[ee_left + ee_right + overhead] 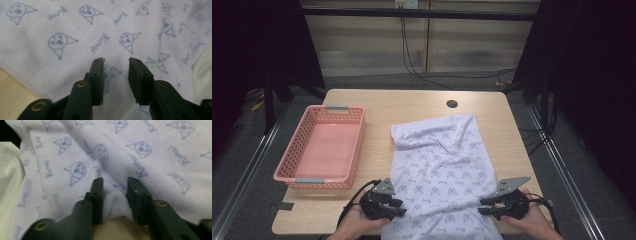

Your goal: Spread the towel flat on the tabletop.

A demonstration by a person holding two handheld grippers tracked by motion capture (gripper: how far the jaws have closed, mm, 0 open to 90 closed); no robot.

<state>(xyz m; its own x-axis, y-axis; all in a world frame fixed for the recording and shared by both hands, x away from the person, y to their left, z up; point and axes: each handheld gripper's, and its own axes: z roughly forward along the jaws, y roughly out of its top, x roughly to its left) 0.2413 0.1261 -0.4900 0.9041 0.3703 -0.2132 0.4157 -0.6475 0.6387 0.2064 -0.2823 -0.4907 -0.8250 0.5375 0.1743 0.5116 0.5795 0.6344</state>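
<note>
At the near edge of the table (pixel 332 212) we see two hands, each holding tongs. The left tongs (pixel 398 207) sit at the left hem of a white cloth (pixel 442 170) printed with small blue cat faces and script. In the left gripper view the left tongs (pixel 115 75) have their jaws apart, with a clear gap between them, hanging over the cloth (pixel 75 30) a little way in from its stitched hem; they hold nothing that we can see. The bare wood of the table (pixel 12 95) shows beyond that hem.

The right tongs (pixel 484 206) meet the right edge of the cloth, with the right hand (pixel 532 222) behind them. In the right gripper view the right tongs (pixel 115 195) have a bunched fold of the cloth (pixel 155 165) between their jaws; the fold fills the gap, but we cannot tell whether the jaws press it.

Farther out, the cloth lies spread over the middle of the table, reaching from the near edge toward the far side, where its far end is rumpled and folded over. To the left of it, apart from the cloth, stands a pink basket (pixel 357 150) with grey handles. Beyond the cloth, a dark round hole (pixel 452 104) sits in the table near its far edge.
</note>
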